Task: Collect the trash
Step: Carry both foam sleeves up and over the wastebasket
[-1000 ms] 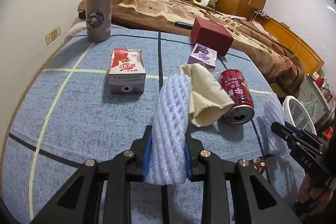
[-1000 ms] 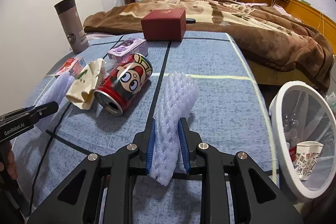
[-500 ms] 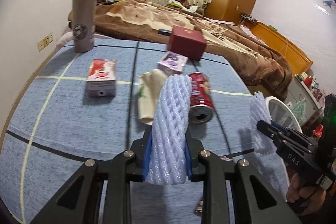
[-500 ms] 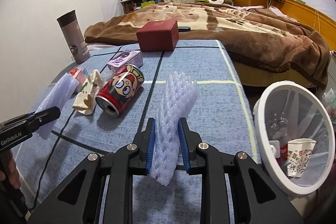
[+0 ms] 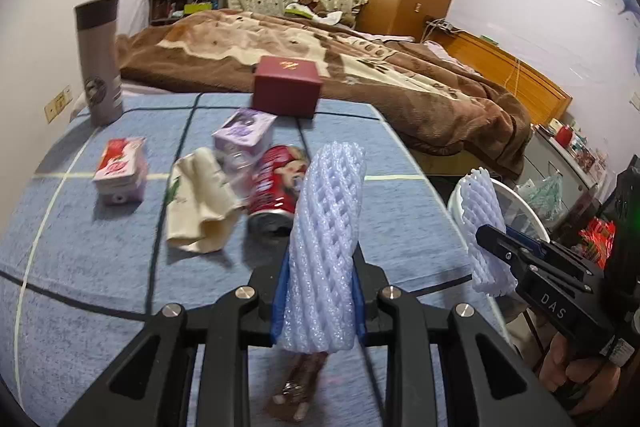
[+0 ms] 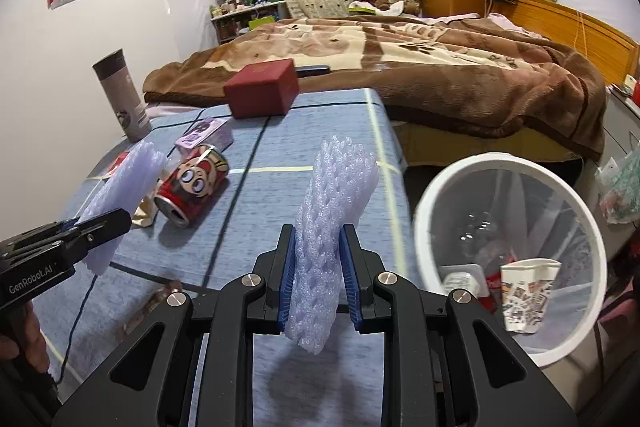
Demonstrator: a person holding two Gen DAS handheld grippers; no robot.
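Observation:
My left gripper (image 5: 318, 291) is shut on a white foam fruit net (image 5: 326, 227), held above the blue table. My right gripper (image 6: 320, 267) is shut on a second foam net (image 6: 332, 223), near the table's right edge, beside the white trash bin (image 6: 424, 203). The bin holds a crumpled paper cup (image 6: 528, 291) and plastic waste. On the table lie a red can (image 6: 192, 187), a cream paper bag (image 5: 200, 199), a pink milk carton (image 5: 120, 171) and a purple carton (image 5: 244, 131). The right gripper also shows in the left wrist view (image 5: 492, 247), and the left gripper in the right wrist view (image 6: 108, 223).
A red box (image 5: 286, 91) and a tall grey tumbler (image 5: 100, 59) stand at the table's far side. A bed with a brown blanket (image 6: 440, 67) lies beyond. A small brown wrapper (image 5: 300, 383) lies on the table under my left gripper. Bags and clutter sit right of the bin.
Both grippers have moved right toward the bin, each still holding its foam net. The bin now looms larger in the right wrist view. The table items have not moved.

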